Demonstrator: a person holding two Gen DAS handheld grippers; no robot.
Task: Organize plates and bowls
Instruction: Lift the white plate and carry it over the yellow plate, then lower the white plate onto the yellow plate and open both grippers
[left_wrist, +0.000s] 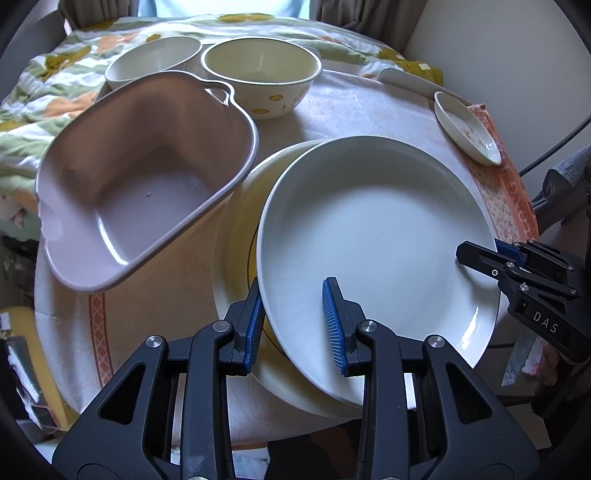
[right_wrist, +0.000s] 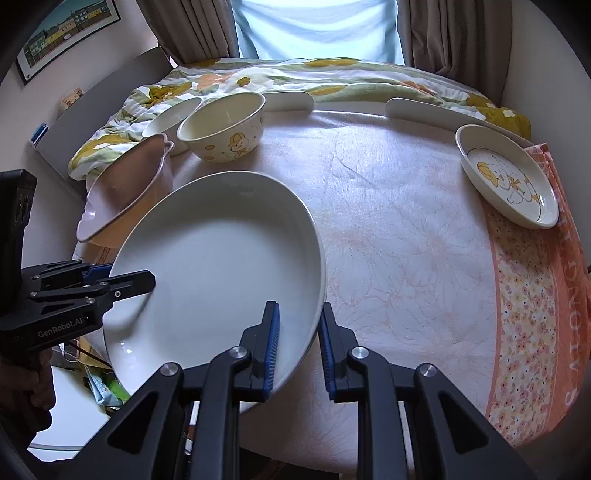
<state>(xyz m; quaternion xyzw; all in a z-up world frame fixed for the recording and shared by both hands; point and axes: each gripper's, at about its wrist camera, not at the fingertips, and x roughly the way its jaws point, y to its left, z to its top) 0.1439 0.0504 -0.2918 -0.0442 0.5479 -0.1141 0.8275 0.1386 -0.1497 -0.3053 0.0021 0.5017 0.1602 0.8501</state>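
A large white plate (left_wrist: 376, 236) lies on a cream plate (left_wrist: 240, 221) at the table's near edge; it also shows in the right wrist view (right_wrist: 218, 266). My left gripper (left_wrist: 295, 321) straddles the white plate's near-left rim with its jaws apart, not pressing. My right gripper (right_wrist: 297, 343) straddles the plate's right rim, jaws apart; it shows from the side in the left wrist view (left_wrist: 480, 254). A pink handled bowl (left_wrist: 147, 181) sits to the left. A cream chick bowl (left_wrist: 262, 74) and a plain bowl (left_wrist: 155, 59) stand behind. A small chick dish (right_wrist: 509, 177) sits far right.
The round table carries a pale floral cloth (right_wrist: 406, 229) with an orange patterned border (right_wrist: 528, 317) at the right. A flowered quilt (right_wrist: 295, 74) lies beyond the table by the curtains. Two white flat pieces (right_wrist: 424, 110) rest at the table's far edge.
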